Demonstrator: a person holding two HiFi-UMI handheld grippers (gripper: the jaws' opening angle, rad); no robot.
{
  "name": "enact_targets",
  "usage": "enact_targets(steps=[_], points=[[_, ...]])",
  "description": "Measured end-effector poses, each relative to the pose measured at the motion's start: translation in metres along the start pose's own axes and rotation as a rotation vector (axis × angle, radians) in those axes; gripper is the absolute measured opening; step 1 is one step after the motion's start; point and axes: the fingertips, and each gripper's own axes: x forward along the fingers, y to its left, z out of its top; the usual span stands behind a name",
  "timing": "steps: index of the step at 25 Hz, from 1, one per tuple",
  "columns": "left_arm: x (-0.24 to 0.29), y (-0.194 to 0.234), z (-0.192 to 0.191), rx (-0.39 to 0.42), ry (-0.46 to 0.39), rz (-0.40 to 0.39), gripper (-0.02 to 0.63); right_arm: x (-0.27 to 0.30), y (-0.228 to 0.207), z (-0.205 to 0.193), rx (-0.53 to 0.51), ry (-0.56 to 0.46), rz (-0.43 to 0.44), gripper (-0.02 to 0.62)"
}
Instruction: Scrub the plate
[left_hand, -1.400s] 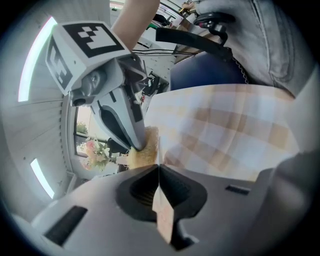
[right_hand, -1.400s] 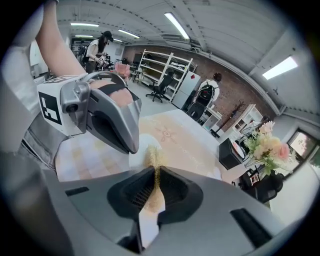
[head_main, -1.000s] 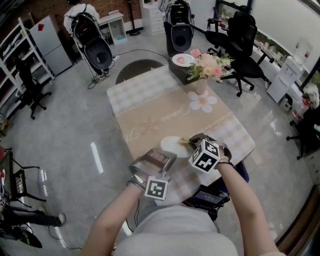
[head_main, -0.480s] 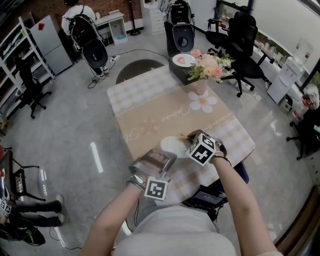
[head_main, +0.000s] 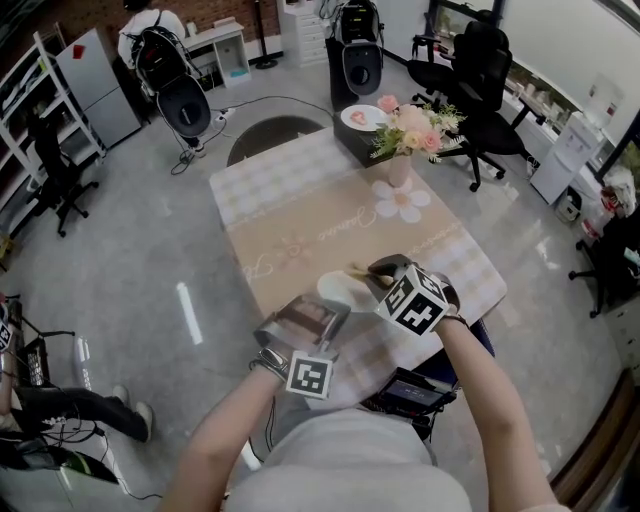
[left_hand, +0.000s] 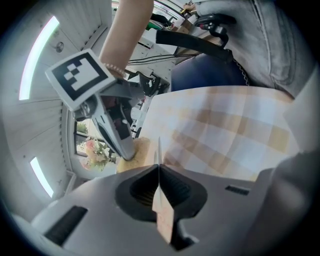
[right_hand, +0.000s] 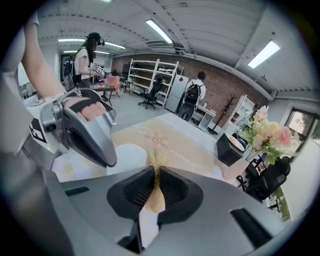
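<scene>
A white plate (head_main: 338, 291) lies on the checked tablecloth (head_main: 300, 215) near the table's front edge. My left gripper (head_main: 333, 312) is shut on the plate's near rim, which shows edge-on as a thin white rim (left_hand: 159, 150) between its jaws. My right gripper (head_main: 374, 276) is shut on a yellowish scrub sponge (head_main: 358, 271) and presses it onto the plate's right side. In the right gripper view the sponge (right_hand: 155, 162) sticks out of the shut jaws over the plate (right_hand: 126, 158). The left gripper view shows the sponge (left_hand: 139, 152) under the right gripper's fingers (left_hand: 116, 135).
A vase of pink flowers (head_main: 405, 140) stands at the table's far end on a flower-shaped mat (head_main: 400, 203). Behind it is a black box (head_main: 358, 135) with a small dish on top. Office chairs (head_main: 480, 90) stand to the right, and people stand far off.
My right gripper has shifted the sponge a little to the left across the plate. The left gripper has kept its hold on the rim.
</scene>
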Motion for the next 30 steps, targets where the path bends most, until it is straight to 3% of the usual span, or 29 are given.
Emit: enact_targets(steps=[9, 11, 15, 17, 18, 20, 22, 24, 28, 30], points=[[-0.002, -0.004, 0.004, 0.006, -0.008, -0.040, 0.017, -0.018, 0.044, 0.024, -0.004, -0.024, 0.178, 0.037], [-0.002, -0.003, 0.005, 0.019, -0.007, -0.036, 0.017, -0.016, 0.049, 0.023, -0.043, 0.004, 0.177, 0.037], [-0.002, 0.011, 0.003, 0.090, 0.016, 0.049, 0.017, -0.007, 0.052, 0.016, -0.118, 0.049, 0.156, 0.037], [-0.003, -0.003, 0.005, 0.056, 0.002, -0.014, 0.017, -0.005, 0.052, 0.016, -0.136, 0.053, 0.155, 0.037], [-0.003, -0.003, 0.005, 0.052, 0.002, -0.016, 0.017, -0.004, 0.051, 0.017, -0.148, 0.056, 0.153, 0.037], [-0.002, 0.010, 0.002, 0.093, 0.020, 0.055, 0.017, -0.002, 0.048, 0.018, -0.175, 0.067, 0.145, 0.037], [-0.002, 0.005, 0.004, 0.087, 0.017, 0.033, 0.017, 0.002, 0.046, 0.017, -0.200, 0.081, 0.136, 0.037], [-0.002, -0.003, 0.007, 0.056, 0.002, -0.009, 0.017, 0.006, 0.044, 0.016, -0.210, 0.093, 0.133, 0.037], [-0.001, 0.013, 0.002, 0.109, 0.023, 0.081, 0.017, 0.015, 0.040, 0.013, -0.186, 0.099, 0.133, 0.037], [-0.001, 0.009, 0.002, 0.099, 0.021, 0.058, 0.017, 0.021, 0.036, 0.010, -0.176, 0.108, 0.125, 0.037]])
